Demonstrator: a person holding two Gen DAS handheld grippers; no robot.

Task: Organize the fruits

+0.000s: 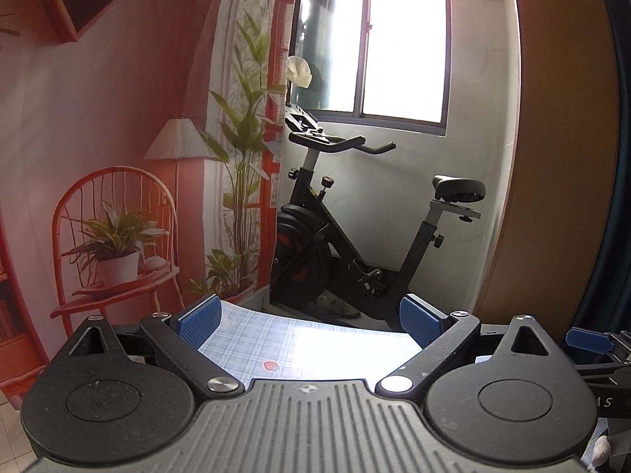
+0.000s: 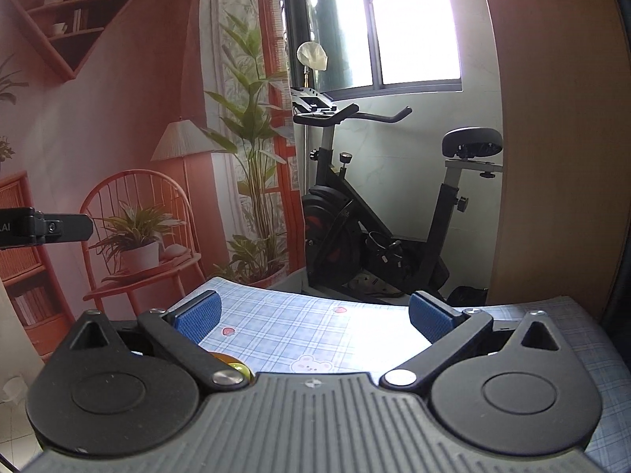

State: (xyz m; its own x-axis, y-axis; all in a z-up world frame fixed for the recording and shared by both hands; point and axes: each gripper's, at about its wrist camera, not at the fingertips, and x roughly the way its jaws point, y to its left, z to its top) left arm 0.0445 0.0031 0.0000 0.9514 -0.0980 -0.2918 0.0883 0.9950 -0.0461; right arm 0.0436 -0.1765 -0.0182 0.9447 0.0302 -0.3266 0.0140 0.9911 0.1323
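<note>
My left gripper (image 1: 309,319) is open and points out over the far edge of the blue plaid tablecloth (image 1: 276,341), with nothing between its blue pads. My right gripper (image 2: 314,315) is open too, with only the cloth (image 2: 315,327) showing in its gap. A glossy yellow-orange fruit (image 2: 236,366) peeks out low behind the right gripper's left finger arm, mostly hidden, and no pad touches it. A blue pad (image 1: 587,338) of the right gripper shows at the right edge of the left wrist view. No other fruit is in view.
An exercise bike (image 2: 374,216) stands on the floor just past the table's far edge, under a bright window. A wooden panel (image 2: 552,138) rises at the right. A printed backdrop (image 2: 118,118) with a chair and plants covers the left.
</note>
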